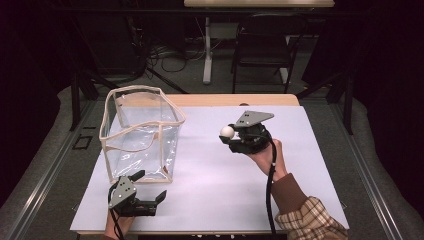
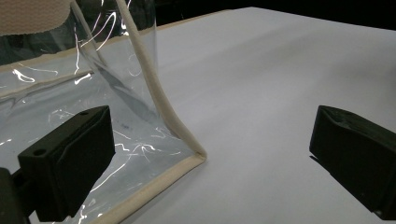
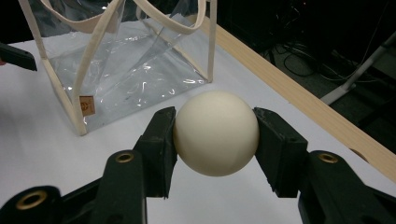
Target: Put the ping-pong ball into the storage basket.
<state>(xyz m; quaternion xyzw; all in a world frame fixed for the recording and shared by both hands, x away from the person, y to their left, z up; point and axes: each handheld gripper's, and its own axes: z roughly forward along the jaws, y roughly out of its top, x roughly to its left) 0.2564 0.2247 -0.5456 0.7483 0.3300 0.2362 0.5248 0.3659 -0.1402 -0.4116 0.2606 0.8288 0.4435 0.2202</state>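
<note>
Right tongs (image 1: pixel 229 135): pinching a smooth cream-white ball (image 3: pixel 215 132) between both jaws, held above the white-covered table (image 1: pixel 300 165), right of the bag.
Left tongs (image 1: pixel 148 186): spread wide with nothing between them, low by the near corner of the bag; in the left gripper view one jaw sits in front of the bag's clear wall, the other over bare table.
Bag: a clear plastic tote with cream fabric trim (image 1: pixel 141 131) stands upright on the table's left half, mouth open upward, apart from the ball.
Step in hand: judged from this layout, carrying the ball over to the open mouth and letting it go inside.
Doing it well: keep the pinch centred on the ball so it cannot squirt out; lift clear of the rim before crossing it; release low and over the middle so the ball does not bounce out.
In the way: the cream handle loops (image 3: pixel 154 18) arch across the opening and could catch a jaw; the soft walls may lean, so the left tongs could steady the near edge.
Around: a dark chair (image 1: pixel 262 47) and loose cables (image 1: pixel 175 57) lie on the floor beyond the table, well apart from the work.
</note>
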